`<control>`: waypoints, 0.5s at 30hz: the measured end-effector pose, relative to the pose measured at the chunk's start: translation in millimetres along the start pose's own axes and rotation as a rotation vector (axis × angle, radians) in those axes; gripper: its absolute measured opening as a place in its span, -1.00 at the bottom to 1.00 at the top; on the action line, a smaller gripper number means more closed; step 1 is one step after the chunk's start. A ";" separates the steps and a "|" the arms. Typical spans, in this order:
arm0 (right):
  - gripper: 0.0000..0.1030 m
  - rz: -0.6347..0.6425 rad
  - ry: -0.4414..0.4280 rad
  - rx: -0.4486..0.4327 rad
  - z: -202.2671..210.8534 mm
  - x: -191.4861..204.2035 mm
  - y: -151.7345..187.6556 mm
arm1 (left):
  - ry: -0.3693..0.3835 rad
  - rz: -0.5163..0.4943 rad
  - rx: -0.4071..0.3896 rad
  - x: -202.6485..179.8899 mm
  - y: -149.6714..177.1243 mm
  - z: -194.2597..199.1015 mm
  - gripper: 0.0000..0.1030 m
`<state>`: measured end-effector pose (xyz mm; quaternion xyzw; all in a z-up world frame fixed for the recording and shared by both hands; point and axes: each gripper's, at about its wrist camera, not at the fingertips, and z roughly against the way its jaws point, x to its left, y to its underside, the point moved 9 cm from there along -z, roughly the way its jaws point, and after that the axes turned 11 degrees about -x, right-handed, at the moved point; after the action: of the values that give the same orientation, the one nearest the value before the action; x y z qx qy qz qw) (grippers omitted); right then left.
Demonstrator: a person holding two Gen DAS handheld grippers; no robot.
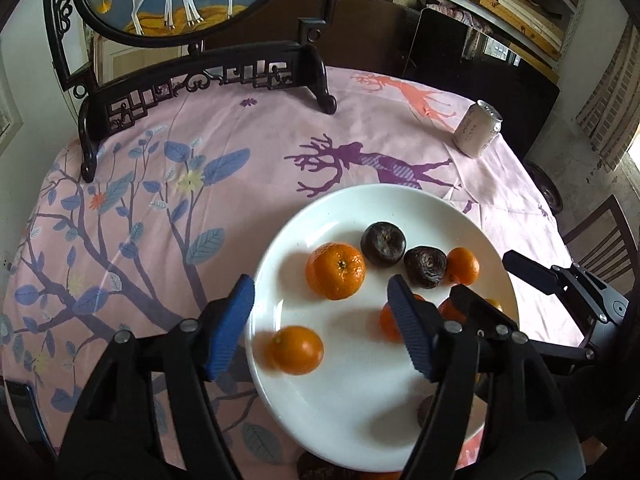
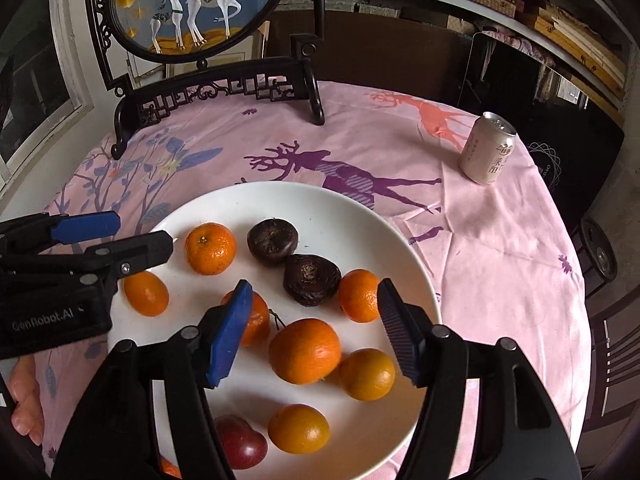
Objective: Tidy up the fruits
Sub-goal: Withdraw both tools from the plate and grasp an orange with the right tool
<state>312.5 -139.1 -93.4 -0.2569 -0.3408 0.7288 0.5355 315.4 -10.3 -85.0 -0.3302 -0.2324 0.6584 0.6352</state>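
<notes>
Over the white plate (image 2: 400,248) on the pink tablecloth (image 2: 500,232), we held both grippers with jaws parted and nothing between the pads. The left gripper (image 1: 320,332) hung above a small orange (image 1: 297,349) at the plate's nine o'clock. The right gripper (image 2: 314,330) framed a larger orange (image 2: 305,351) near centre. Two dark fruits (image 2: 272,242) lay toward twelve o'clock, and a can (image 2: 487,148) stood at two o'clock.
</notes>
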 end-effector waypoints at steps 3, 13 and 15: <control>0.26 0.000 -0.011 0.001 24.7 1.8 7.8 | 0.008 -0.007 -0.030 1.6 2.1 26.8 0.40; 0.26 -0.011 -0.070 -0.063 118.9 37.4 82.1 | 0.033 -0.014 -0.071 11.3 85.8 103.4 0.62; 0.26 -0.029 -0.063 -0.066 126.5 40.8 92.2 | 0.013 -0.013 -0.072 14.1 100.5 108.2 0.62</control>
<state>151.1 -146.1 -84.5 -0.2464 -0.3851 0.7171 0.5261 168.1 7.4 -87.0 -0.3559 -0.2540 0.6432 0.6286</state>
